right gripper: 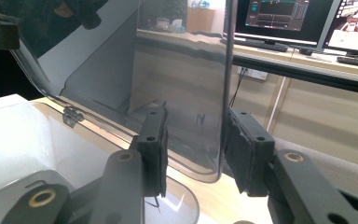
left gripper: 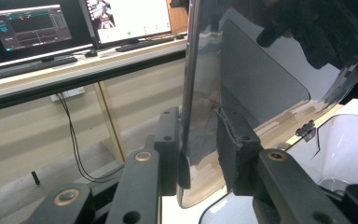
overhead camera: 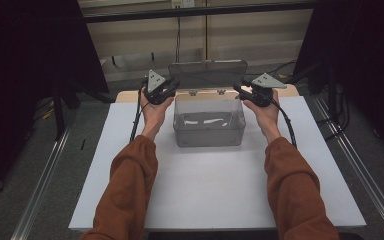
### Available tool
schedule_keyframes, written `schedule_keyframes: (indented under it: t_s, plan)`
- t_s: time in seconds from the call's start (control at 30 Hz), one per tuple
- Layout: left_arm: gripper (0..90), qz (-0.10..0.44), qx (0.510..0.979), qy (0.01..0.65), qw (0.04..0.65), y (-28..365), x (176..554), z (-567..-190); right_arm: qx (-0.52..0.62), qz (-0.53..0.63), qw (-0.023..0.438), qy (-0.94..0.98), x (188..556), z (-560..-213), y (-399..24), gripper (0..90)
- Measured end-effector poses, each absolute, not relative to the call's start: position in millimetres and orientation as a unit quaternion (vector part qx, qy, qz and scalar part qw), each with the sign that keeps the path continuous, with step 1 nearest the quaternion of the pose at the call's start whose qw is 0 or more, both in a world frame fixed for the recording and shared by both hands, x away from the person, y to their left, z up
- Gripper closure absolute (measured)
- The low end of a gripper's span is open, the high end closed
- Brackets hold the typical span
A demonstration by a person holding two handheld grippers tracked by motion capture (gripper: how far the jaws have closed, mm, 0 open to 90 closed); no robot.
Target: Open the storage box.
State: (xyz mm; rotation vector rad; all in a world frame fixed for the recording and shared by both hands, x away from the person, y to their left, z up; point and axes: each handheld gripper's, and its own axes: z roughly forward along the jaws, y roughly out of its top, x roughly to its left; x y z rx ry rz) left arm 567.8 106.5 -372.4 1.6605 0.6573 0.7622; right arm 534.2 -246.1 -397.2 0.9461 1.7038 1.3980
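This looks like a lab or recording workspace. A white desk [overhead camera: 215, 190] stands between dark curtains [overhead camera: 30, 55] and metal floor rails [overhead camera: 45, 180]. Behind it, a long bench [left gripper: 74, 70] carries monitors [left gripper: 28, 28] showing software panels, keyboards [left gripper: 32, 66], and cables [left gripper: 72, 135] hanging down to a wall socket.

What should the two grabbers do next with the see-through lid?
Probably close both on the lid. It stands upright, hinged open behind the clear box, and its edges sit between the open jaws of the left gripper and right gripper, unclamped.
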Motion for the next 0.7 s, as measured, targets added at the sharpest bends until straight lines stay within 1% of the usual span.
schedule_keyframes:
  t_s: [0.23,0.37,0.5,0.7]
  plan:
    - [71.1,0.327,0.711,0.293,0.549,108.6,572.8,-381.1,0.372,0.536,0.36,0.668,538.5,-402.3,-248.6,58.5]
    - [72.6,0.318,0.712,0.296,0.552,108.1,574.6,-383.6,0.367,0.534,0.358,0.672,542.3,-402.7,-246.3,58.2]
    - [72.7,0.313,0.711,0.297,0.555,106.3,576.7,-387.3,0.369,0.533,0.353,0.675,547.2,-403.2,-242.9,59.8]
    - [72.8,0.31,0.723,0.304,0.538,107.7,581.8,-393.7,0.378,0.537,0.346,0.67,552.0,-407.6,-243.6,63.3]
